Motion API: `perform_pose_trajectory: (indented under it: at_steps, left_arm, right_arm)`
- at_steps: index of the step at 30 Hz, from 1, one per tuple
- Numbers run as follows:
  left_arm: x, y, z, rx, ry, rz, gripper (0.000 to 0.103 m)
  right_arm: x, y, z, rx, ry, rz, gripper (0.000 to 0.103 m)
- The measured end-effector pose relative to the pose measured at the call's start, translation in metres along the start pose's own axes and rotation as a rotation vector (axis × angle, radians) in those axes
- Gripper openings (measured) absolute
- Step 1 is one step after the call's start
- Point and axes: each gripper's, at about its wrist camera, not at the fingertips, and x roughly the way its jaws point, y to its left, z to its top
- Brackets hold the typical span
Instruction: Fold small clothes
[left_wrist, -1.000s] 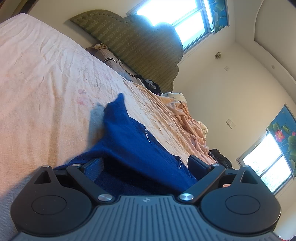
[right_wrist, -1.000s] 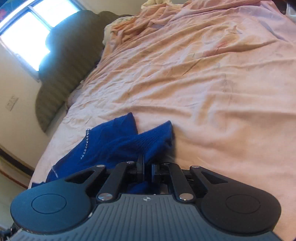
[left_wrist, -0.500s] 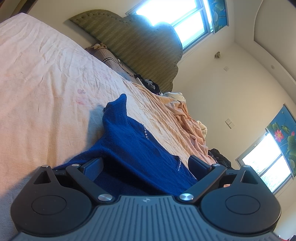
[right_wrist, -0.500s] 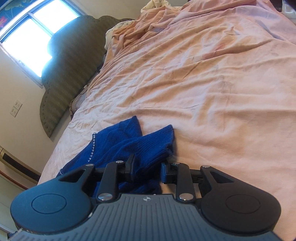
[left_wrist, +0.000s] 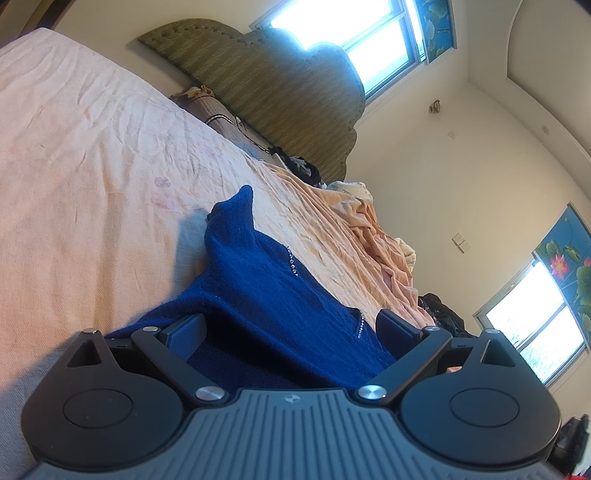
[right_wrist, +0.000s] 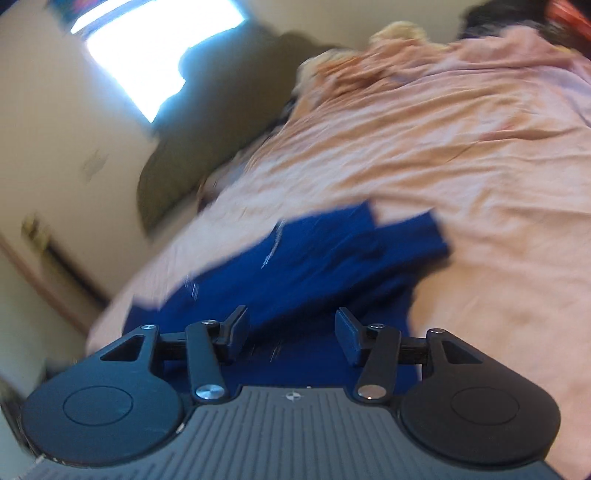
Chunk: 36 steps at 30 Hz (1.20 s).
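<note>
Seen from two wrist cameras, a small dark blue knit garment (left_wrist: 273, 291) with a thin line of sparkly beads lies crumpled on a wrinkled pale pink bedsheet (left_wrist: 92, 166). At the left, the black left gripper (left_wrist: 291, 328) sits low over the near end of the garment with its jaws spread wide, cloth lying between them but not pinched. Beyond it, one blue corner stands up in a peak, and a green padded headboard (left_wrist: 280, 92) rises under a bright window (left_wrist: 343, 33).

To the right, the black right gripper (right_wrist: 291, 330) also hangs over the blue garment (right_wrist: 332, 258), its jaws parted and holding nothing; this view is blurred, so fine detail is lost.

The knit looks soft, light and floppy, likely to sag and stretch rather than keep a crease. It would probably handle best if taken at a hem or corner edge, one in each gripper, and laid flat before folding. The beaded trim may snag.
</note>
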Motion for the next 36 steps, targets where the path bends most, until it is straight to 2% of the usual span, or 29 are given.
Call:
perform_pose_trajectory:
  at_steps: [2,3,4,5,8,13,15,17,19,22,25,28,32,34,36]
  left_arm:
    - [0.002,-0.003,-0.001,0.02,0.01,0.017,0.099]
    - [0.003,-0.005,-0.001,0.034,0.019,0.03,0.099]
    - [0.005,-0.007,-0.001,0.053,0.035,0.046,0.099]
    - [0.007,-0.01,-0.001,0.076,0.058,0.067,0.099]
    - [0.004,-0.025,-0.003,0.185,0.157,0.122,0.099]
    - [-0.045,-0.048,-0.028,0.334,0.303,0.126,0.099]
    - [-0.057,-0.052,-0.045,0.385,0.343,0.152,0.099]
    - [-0.067,-0.06,-0.059,0.482,0.331,0.181,0.099]
    - [-0.07,-0.065,-0.066,0.567,0.338,0.214,0.099]
    - [-0.071,-0.065,-0.072,0.624,0.327,0.221,0.103]
    - [-0.068,-0.069,-0.075,0.667,0.333,0.248,0.103]
    - [-0.066,-0.076,-0.083,0.722,0.342,0.283,0.103]
    - [-0.065,-0.079,-0.08,0.715,0.357,0.289,0.103]
    - [-0.056,-0.084,-0.074,0.712,0.379,0.295,0.103]
    - [-0.044,-0.086,-0.071,0.684,0.396,0.343,0.103]
  right_arm:
    - [0.008,0.022,-0.022,-0.144,0.053,-0.054,0.057]
    - [0.013,0.028,-0.032,-0.192,0.087,-0.09,0.06]
    - [0.019,0.028,-0.041,-0.221,0.122,-0.128,0.059]
    - [0.012,0.032,-0.049,-0.286,0.065,-0.136,0.061]
    - [-0.008,0.046,-0.065,-0.393,0.07,-0.206,0.063]
    - [-0.057,0.069,-0.103,-0.54,0.025,-0.125,0.066]
    - [-0.061,0.075,-0.114,-0.557,0.036,-0.123,0.066]
    - [-0.057,0.076,-0.124,-0.566,0.063,-0.144,0.068]
    - [-0.056,0.072,-0.129,-0.55,0.068,-0.172,0.075]
    - [-0.064,0.063,-0.124,-0.507,0.108,-0.169,0.076]
    - [-0.076,0.057,-0.125,-0.542,0.141,-0.16,0.08]
    - [-0.084,0.059,-0.117,-0.484,0.168,-0.17,0.076]
    - [-0.088,0.069,-0.099,-0.442,0.092,-0.114,0.075]
    - [-0.072,0.08,-0.086,-0.452,0.069,-0.129,0.078]
    - [-0.053,0.086,-0.08,-0.428,0.082,-0.153,0.079]
